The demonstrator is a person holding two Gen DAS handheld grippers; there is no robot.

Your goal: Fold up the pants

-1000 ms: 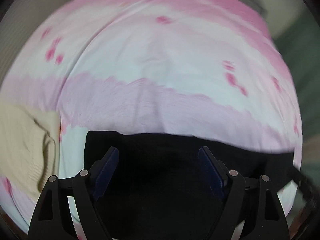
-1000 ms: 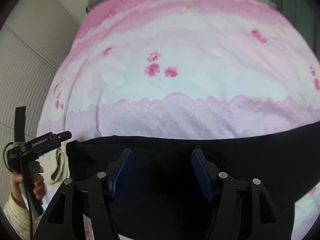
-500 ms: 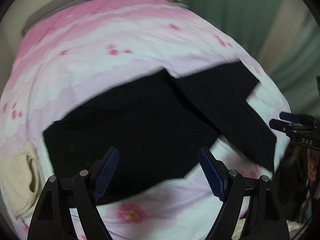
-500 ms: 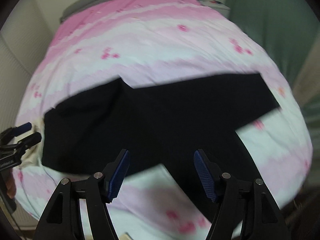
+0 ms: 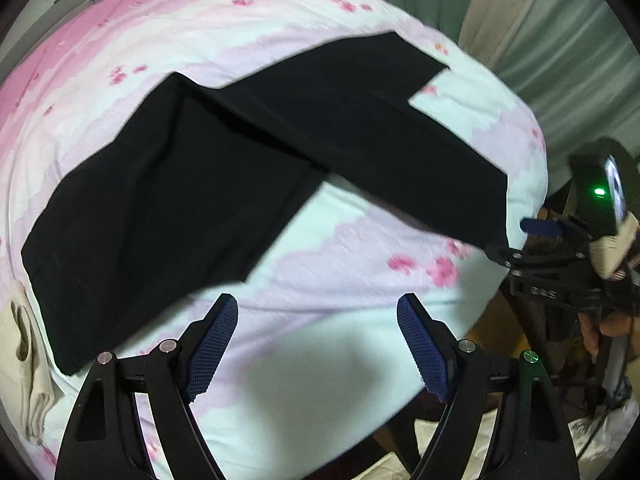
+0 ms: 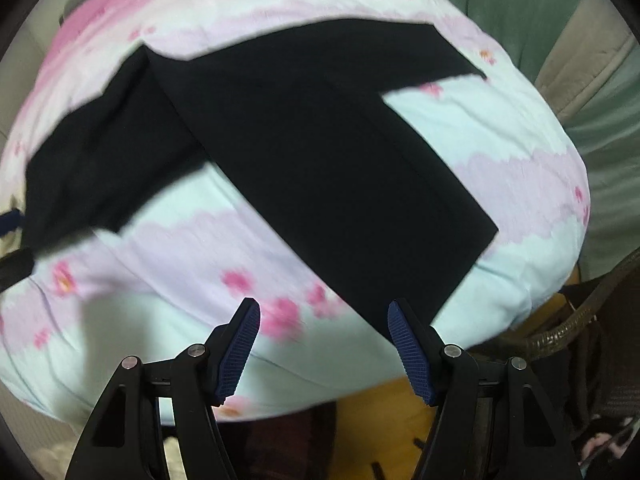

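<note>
The flat black fabric pants spread their legs in a V ahead of both empty, spread grippers, the right gripper nearest the near-right leg hem, the left gripper just short of the other leg.

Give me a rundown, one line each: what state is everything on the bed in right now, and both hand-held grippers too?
Black pants: spread flat on the bedspread, legs splayed apart, not folded.
Pink floral bedspread: smooth, covering the bed.
Beige garment: crumpled at the bed's edge.
Left hand-held gripper: open, holding nothing.
Right hand-held gripper: open, holding nothing.

Black pants lie flat on the pink floral bed, legs spread in a V, ahead of the left claw, one leg end beside the right claw.
</note>
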